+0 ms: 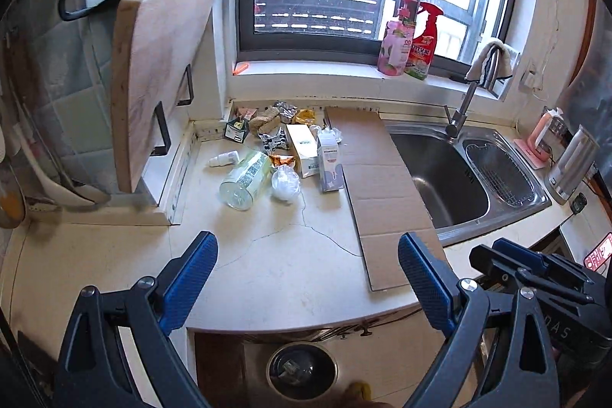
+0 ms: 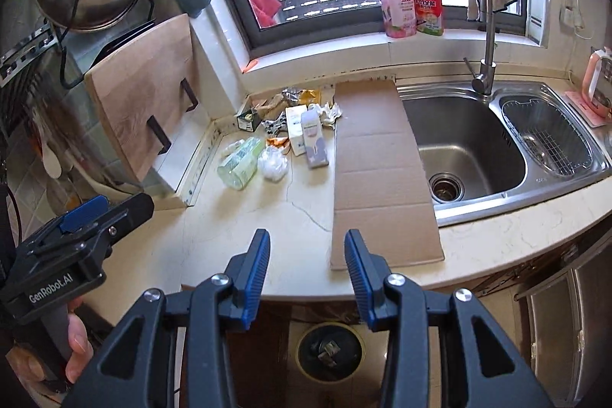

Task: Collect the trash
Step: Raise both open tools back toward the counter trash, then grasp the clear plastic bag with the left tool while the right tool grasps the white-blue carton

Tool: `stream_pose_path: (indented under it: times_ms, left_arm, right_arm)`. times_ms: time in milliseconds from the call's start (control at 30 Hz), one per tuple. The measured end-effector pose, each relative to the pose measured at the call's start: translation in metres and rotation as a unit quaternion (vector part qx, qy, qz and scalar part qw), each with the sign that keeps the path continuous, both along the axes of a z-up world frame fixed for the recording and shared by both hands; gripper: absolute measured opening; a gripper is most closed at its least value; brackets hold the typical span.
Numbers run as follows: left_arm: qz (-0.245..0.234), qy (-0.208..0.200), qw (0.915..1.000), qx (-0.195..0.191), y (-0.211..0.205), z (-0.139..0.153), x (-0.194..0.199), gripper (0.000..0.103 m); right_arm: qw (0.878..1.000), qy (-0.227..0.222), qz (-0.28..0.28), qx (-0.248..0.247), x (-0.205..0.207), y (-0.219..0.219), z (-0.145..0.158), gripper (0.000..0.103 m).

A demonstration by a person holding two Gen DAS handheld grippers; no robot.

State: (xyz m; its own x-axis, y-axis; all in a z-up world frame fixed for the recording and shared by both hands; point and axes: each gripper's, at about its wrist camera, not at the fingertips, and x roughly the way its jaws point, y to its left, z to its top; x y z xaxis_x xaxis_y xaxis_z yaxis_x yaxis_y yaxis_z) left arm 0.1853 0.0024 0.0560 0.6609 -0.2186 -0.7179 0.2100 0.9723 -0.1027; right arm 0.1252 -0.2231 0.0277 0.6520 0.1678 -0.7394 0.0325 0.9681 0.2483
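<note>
Trash pile [image 1: 279, 148] lies on the table [image 1: 267, 266] far ahead of both grippers, by the cardboard [image 1: 382, 186]; bin [image 1: 302, 369] sits on the floor below them. Left gripper [image 1: 308, 283] wide open and empty, right gripper [image 2: 307, 278] part open, empty.

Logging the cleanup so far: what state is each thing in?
Left claw: open, empty.
Right claw: open, empty.
Clear bottle: lying on its side on the counter.
Flattened cardboard: lying flat beside the sink.
Sink: empty of water.
Trash bin: on the floor, some trash inside.
Cutting board: standing upright in a rack.
</note>
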Motion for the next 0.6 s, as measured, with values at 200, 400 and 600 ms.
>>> stream_pose_path:
  times_ms: [200,400,600]
  left_arm:
    - [0.004,0.029,0.9995,-0.009,-0.004,-0.026,0.045,0.094]
    - [0.013,0.073,0.9971,-0.016,-0.014,-0.06,0.101,0.092]
    - [0.034,0.122,0.9917,-0.023,-0.022,-0.102,0.162,0.086]
  right_arm:
    - [1.0,0.013,0.011,0.005,0.045,-0.007,-0.014,0.042]
    - [0.998,0.039,0.044,0.014,0.108,-0.014,-0.033,0.043]
    - [0.994,0.072,0.076,0.022,0.174,-0.02,-0.061,0.044]
